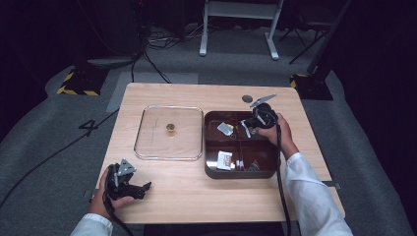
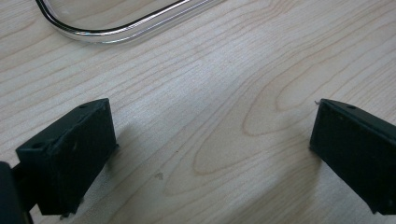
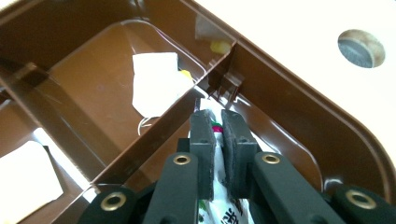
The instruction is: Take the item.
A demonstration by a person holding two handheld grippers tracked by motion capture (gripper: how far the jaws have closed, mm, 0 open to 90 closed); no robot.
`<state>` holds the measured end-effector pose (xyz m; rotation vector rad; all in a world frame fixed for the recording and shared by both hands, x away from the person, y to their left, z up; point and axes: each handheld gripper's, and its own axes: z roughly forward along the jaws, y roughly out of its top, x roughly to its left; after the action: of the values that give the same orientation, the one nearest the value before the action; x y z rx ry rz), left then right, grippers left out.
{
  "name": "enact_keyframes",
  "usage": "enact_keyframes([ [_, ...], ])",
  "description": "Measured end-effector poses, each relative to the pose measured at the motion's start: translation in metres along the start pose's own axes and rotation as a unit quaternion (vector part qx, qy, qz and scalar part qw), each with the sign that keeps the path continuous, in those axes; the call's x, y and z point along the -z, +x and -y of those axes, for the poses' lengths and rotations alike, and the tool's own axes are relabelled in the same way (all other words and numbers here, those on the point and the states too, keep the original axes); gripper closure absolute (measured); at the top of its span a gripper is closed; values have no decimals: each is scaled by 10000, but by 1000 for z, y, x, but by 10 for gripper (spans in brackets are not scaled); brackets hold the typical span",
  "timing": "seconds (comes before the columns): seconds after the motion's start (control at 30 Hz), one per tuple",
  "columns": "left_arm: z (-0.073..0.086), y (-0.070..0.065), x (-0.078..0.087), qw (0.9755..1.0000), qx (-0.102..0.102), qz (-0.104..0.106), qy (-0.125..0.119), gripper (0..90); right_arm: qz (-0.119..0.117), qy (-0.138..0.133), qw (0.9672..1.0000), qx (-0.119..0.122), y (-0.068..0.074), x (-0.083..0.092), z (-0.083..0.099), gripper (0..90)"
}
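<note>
Tray (image 1: 212, 169) glossy dark brown. Packet (image 3: 212, 133) white with black print, a pink and green spot at the edge. Sachets (image 1: 224, 160) white, one yellow-tagged. Lid (image 1: 147, 150) clear, brass-coloured knob (image 1: 171, 129). Table (image 1: 196, 196) pale wood grain. Both grippers (image 1: 145, 187) (image 1: 246, 129) black; sleeves white.

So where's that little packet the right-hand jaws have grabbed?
In the right gripper view, the packet is pinched between the right gripper's jaws, above the brown tray's far-right compartment, beside the divider.

Right gripper (image 3: 217, 122) clamps a white packet (image 3: 215, 205) over the brown tray (image 3: 299, 112).
</note>
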<state>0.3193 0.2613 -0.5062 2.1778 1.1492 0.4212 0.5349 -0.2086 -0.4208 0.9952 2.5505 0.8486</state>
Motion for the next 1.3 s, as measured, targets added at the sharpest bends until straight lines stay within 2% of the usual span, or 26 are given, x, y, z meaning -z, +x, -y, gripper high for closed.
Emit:
enact_keyframes([
  [0.53, 0, 0, 0, 10000, -2, -2, 0, 4, -80, -587, 9982, 124, -2, 43, 4, 839],
  [1.1, 0, 0, 0, 10000, -4, -2, -3, 4, -79, -801, 9965, 203, -5, 76, 16, 839],
  [1.3, 0, 0, 0, 10000, 1, -1, -1, 4, -112, -861, 9960, 186, -6, 82, 23, 839],
])
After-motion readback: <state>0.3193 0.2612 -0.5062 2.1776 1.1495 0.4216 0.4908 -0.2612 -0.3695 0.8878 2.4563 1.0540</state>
